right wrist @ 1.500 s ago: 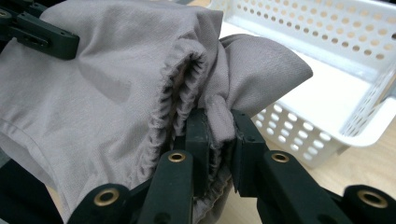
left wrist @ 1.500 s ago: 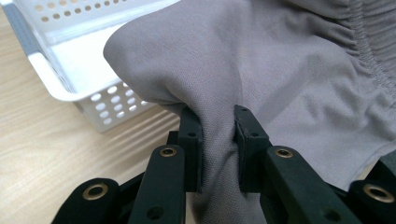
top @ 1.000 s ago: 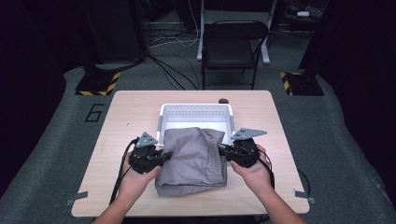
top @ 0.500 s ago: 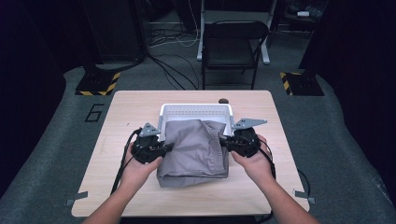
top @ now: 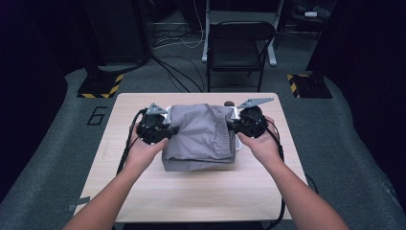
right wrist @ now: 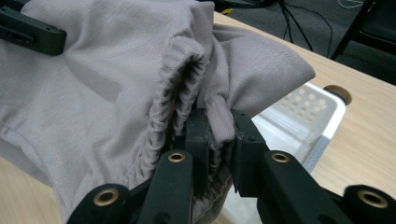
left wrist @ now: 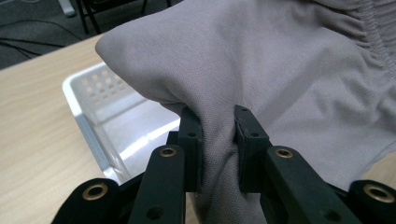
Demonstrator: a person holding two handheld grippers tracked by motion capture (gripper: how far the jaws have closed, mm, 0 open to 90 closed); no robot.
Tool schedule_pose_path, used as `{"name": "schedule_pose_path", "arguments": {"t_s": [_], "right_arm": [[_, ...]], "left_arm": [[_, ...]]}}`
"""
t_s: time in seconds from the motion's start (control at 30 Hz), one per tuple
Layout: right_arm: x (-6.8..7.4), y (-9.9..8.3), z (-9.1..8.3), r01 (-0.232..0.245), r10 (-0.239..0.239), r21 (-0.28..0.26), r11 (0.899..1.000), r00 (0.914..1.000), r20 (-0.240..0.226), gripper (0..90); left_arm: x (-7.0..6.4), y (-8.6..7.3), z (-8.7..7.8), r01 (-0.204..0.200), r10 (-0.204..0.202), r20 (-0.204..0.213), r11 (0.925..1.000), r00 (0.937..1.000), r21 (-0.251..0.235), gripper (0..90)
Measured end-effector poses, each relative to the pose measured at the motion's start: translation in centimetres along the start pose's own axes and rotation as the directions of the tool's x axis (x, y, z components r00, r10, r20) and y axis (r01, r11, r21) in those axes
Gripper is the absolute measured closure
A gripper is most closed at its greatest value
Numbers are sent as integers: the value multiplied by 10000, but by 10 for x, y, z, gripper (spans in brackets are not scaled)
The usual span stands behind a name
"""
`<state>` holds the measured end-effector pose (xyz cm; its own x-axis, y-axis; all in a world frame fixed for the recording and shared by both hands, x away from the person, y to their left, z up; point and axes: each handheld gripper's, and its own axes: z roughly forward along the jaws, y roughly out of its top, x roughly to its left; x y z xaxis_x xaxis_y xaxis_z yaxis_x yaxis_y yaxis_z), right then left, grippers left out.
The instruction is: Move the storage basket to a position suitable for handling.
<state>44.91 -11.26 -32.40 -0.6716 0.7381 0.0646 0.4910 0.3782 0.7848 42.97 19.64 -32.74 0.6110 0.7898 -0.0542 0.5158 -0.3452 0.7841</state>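
A folded grey garment [top: 201, 136] with an elastic waistband hangs between my two grippers, lifted over a white perforated basket [top: 235, 115] on the wooden table. My left gripper [top: 167, 130] is shut on the garment's left edge; in the left gripper view the cloth [left wrist: 261, 70] is pinched between the jaws of that gripper [left wrist: 218, 140], above the basket [left wrist: 107, 107]. My right gripper [top: 233, 125] is shut on the right edge; in the right gripper view its jaws [right wrist: 219, 135] clamp the gathered waistband [right wrist: 173, 88], with the basket [right wrist: 303, 116] behind. The cloth hides most of the basket.
The wooden table [top: 201, 191] has bare room at the front, left and right. A small dark round thing [top: 230, 103] sits behind the basket. A black folding chair [top: 239, 48] stands beyond the table's far edge, with cables on the floor.
Both grippers have carried the garment away from me, from the table's middle to over the basket, lifting it as they went. The basket's interior, visible earlier, is now covered.
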Motion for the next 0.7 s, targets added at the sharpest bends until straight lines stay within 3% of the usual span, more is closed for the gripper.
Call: {"name": "schedule_pose_path", "arguments": {"t_s": [0.33, 0.43, 0.5, 0.63, 0.7], "right_arm": [[-16, 21, 12, -48, 43, 145, 9999, 9995, 313, 790], [-21, 24, 18, -56, 48, 204, 9998, 9992, 385, 790], [-24, 25, 22, -319, 305, 272, 9991, 9983, 497, 790], [-33, 29, 28, -221, 208, 229, 9995, 9981, 575, 790], [-35, 31, 31, -414, 392, 319, 9986, 9970, 664, 790]], "left_arm": [[19, 18, 16, 128, -130, 133, 9998, 9998, 154, 758], [24, 20, 25, 347, -348, 160, 9994, 9993, 97, 758], [26, 21, 30, 347, -349, 83, 9992, 9994, 212, 758], [27, 22, 42, 283, -282, -18, 9990, 9996, 350, 758], [29, 24, 46, 323, -322, -27, 9986, 9995, 415, 757]]}}
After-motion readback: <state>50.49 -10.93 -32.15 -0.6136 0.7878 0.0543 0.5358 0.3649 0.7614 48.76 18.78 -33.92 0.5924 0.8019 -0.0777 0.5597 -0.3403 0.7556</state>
